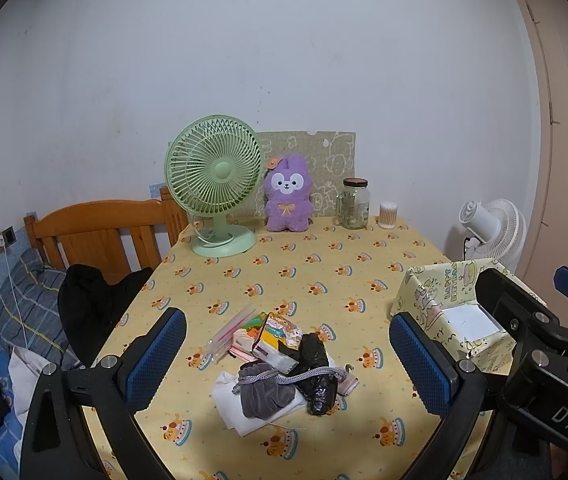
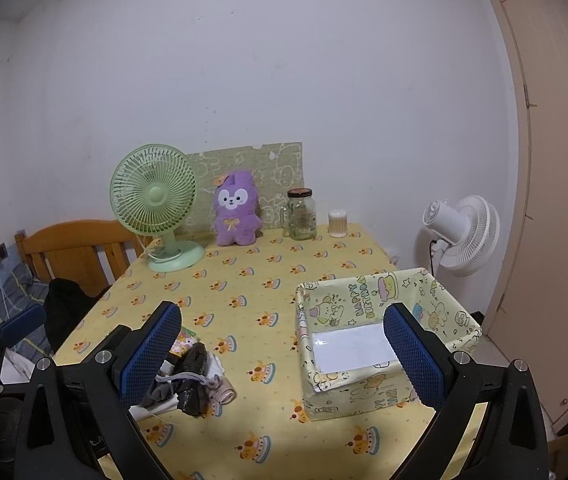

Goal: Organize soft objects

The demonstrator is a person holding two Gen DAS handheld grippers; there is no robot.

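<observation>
In the left wrist view, the left gripper (image 1: pixel 287 360) hovers above the near part of the table with the yellow cake-print cloth (image 1: pixel 323 272), its blue-padded jaws wide apart and holding nothing. Between the jaws lies a small pile of soft objects (image 1: pixel 284 372): a grey velvet drawstring pouch (image 1: pixel 262 394), a crumpled black plastic bag (image 1: pixel 317 376), white cloth and colourful packets. At the right stands the open box wrapped in yellow birthday paper (image 1: pixel 443 312), partly hidden by the right gripper's black frame.

In the right wrist view, the right gripper (image 2: pixel 284 354) is also open and empty. The pile (image 2: pixel 192 380) lies near left, partly behind the left finger, well apart from the box (image 2: pixel 363 304) on the right. A green desk fan (image 2: pixel 156 208) and a purple plush rabbit (image 2: pixel 238 210) stand at the far edge.
</observation>
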